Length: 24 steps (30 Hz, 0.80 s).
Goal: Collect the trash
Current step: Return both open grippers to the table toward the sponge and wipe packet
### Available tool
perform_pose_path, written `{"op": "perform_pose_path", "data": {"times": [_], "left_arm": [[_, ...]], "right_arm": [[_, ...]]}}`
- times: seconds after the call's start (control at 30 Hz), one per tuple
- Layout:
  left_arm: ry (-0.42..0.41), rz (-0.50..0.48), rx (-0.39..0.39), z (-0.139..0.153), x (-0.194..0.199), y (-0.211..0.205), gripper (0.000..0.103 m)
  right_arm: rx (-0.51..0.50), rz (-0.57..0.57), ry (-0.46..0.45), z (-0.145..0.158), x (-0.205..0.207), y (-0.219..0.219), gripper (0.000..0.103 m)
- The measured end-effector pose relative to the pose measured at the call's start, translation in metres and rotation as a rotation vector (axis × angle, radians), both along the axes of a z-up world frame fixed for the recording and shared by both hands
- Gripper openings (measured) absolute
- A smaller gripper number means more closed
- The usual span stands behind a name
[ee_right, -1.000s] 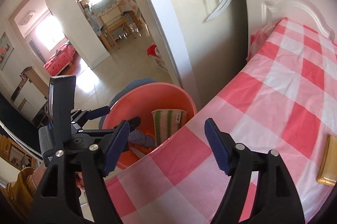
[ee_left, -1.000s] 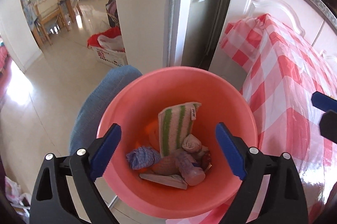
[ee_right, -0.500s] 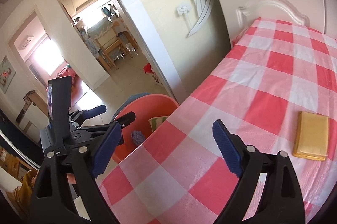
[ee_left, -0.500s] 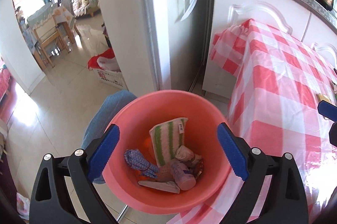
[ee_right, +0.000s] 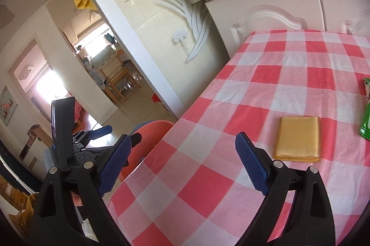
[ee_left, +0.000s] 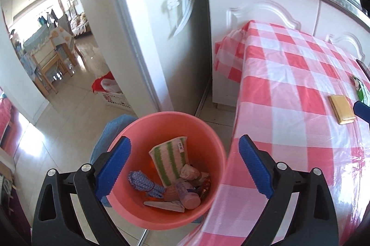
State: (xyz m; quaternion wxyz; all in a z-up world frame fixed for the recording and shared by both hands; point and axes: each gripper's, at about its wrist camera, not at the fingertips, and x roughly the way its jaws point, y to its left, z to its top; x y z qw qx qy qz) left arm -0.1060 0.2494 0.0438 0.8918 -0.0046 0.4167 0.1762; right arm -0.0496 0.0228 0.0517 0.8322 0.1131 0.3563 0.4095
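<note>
Blue pads: my right gripper (ee_right: 182, 167) is opening its jaws with nothing between them, only checked cloth underneath.
What changed: a second ago both cameras sat low over the round salmon-pink plastic bin (ee_left: 166, 167); now they've lifted and swung toward the table, so I'd say the last drop is done.
Left gripper (ee_left: 185, 167): spread wide and empty, angled steeply down over the bin.
Bin contents: green-striped sponge cloth (ee_left: 170, 162), wrappers, a small pinkish bottle.
Next trash: flat yellow rectangular pad (ee_right: 298, 138) on the red-and-white checked plastic tablecloth (ee_right: 266, 74), just ahead of my right jaws.
Further out: green packet (ee_right: 366, 121) at the frame edge.
</note>
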Motion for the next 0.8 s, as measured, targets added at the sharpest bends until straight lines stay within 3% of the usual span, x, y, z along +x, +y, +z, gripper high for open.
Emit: {"op": "perform_pose_path", "data": {"times": [0.63,0.8], "left_arm": [[0.008,-0.132,0.112,0.022,0.009,-0.081,0.093],[0.0,-0.152,0.111,0.027,0.008,-0.099,0.094]], "right_arm": [[0.113,-0.099,-0.078,0.014,-0.004,-0.074,0.093],[0.168,-0.145,-0.076,0.015,0.003,-0.101,0.093]]}}
